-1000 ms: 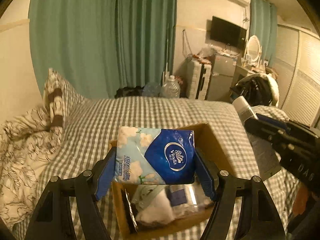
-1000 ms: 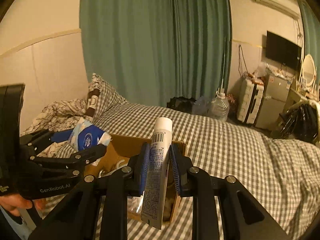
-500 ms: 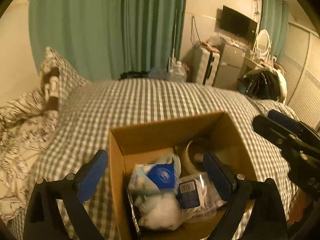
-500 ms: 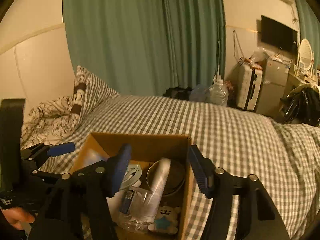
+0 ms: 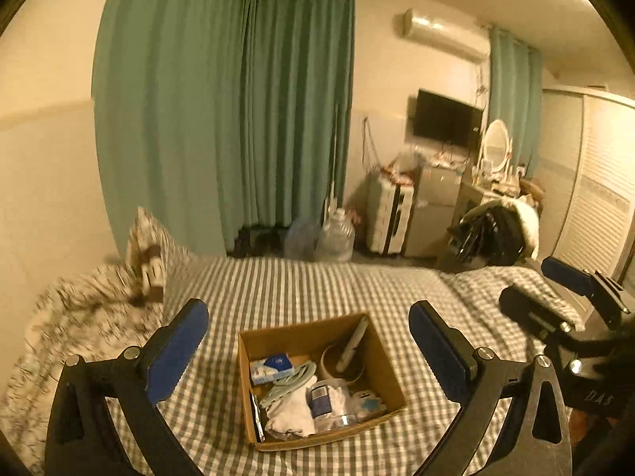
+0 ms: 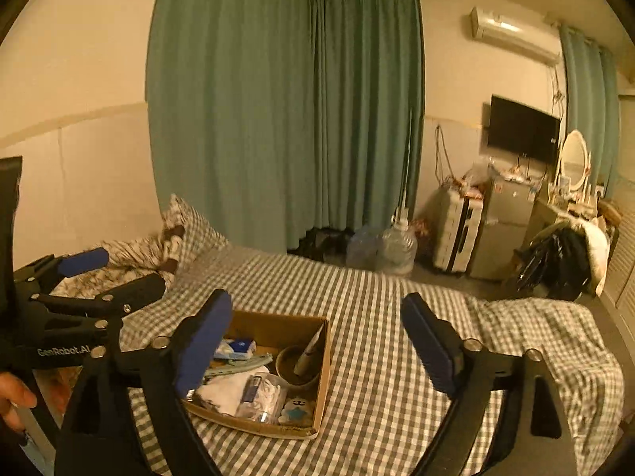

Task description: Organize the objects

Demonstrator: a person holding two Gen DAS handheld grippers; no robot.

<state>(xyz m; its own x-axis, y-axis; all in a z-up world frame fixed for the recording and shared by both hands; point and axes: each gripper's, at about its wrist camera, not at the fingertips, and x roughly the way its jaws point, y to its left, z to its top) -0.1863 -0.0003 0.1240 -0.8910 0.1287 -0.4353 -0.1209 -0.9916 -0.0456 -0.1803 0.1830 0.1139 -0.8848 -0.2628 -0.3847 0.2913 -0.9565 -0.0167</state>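
A brown cardboard box (image 5: 381, 361) (image 6: 323, 361) sits on the checked bed. Inside lie a blue and white tissue pack (image 5: 272, 365) (image 6: 236, 348), a white tube (image 5: 353, 343) (image 6: 311, 351) leaning in a round brown bowl (image 5: 331, 361) (image 6: 287, 361), white cloth, a cable and small packets. My left gripper (image 5: 307, 347) is open and empty, held above and behind the box. My right gripper (image 6: 317, 343) is open and empty, also raised above the box. Each gripper also shows in the other's view: the right gripper (image 5: 555, 293), the left gripper (image 6: 115, 273).
The checked bedspread (image 6: 397, 317) spreads around the box. A pillow (image 5: 152, 254) and rumpled patterned duvet (image 5: 71, 317) lie at the left. Green curtains, water jugs (image 5: 333, 238), a suitcase (image 5: 391, 214), a dresser and a chair with dark clothes (image 5: 496, 234) stand beyond the bed.
The left gripper let the tissue pack go into the box and the right gripper let the tube go into it. Both opened, then pulled up and back from the box.
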